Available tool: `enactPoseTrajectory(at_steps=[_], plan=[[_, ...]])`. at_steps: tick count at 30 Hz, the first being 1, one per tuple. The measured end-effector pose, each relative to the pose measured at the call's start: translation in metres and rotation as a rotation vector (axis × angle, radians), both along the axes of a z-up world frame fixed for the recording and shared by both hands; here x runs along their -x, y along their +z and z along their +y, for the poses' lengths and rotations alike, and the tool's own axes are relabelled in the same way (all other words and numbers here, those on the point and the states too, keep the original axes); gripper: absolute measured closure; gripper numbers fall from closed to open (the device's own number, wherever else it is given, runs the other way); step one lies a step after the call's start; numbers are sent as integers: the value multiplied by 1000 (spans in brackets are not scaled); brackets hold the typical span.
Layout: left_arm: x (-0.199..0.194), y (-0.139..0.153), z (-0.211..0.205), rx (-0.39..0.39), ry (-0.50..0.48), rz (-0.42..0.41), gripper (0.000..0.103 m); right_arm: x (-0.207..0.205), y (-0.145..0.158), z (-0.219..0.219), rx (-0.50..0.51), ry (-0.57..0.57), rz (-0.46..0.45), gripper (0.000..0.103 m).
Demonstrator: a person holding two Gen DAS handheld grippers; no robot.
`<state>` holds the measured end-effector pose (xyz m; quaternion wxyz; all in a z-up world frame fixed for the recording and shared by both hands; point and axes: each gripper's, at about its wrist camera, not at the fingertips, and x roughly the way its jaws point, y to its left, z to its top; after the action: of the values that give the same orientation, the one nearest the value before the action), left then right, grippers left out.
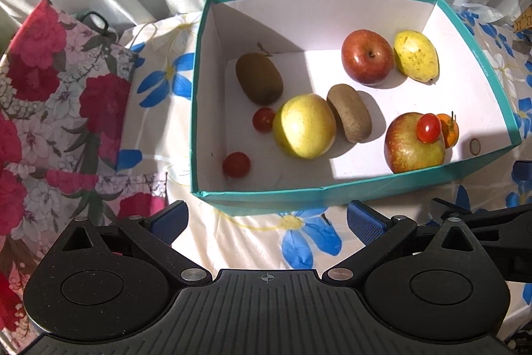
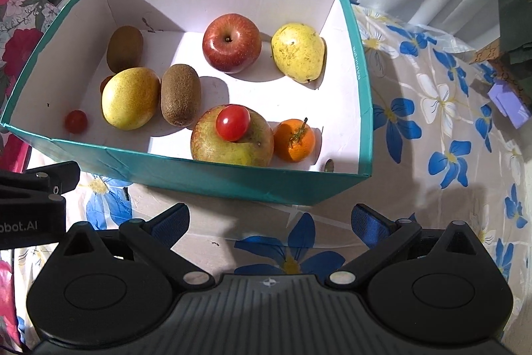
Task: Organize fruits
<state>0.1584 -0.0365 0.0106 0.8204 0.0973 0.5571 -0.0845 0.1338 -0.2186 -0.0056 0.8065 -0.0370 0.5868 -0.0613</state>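
Small glossy red cherry tomato is perching atop mottled green-red apple, probably light, squashy & slippery; right gripper & left gripper are hanging released, so I'd be pinching its sides softly.

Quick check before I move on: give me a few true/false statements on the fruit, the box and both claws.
1. A cherry tomato sits on top of the near apple. True.
2. The box holds one kiwi. False: two kiwis.
3. The left claw grips a pear. False: it is open and holds nothing.
4. The orange lies beside the near apple. True.
5. The right claw is inside the box. False: it is outside, before the near wall.
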Motion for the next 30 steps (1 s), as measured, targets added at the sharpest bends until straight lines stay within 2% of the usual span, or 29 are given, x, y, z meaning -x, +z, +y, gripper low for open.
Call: enactPoseTrajectory(at_steps=[30], plan=[[-5,-3,-5,-36,-8,12,0,-8,-3,-3,4,17,23,0]])
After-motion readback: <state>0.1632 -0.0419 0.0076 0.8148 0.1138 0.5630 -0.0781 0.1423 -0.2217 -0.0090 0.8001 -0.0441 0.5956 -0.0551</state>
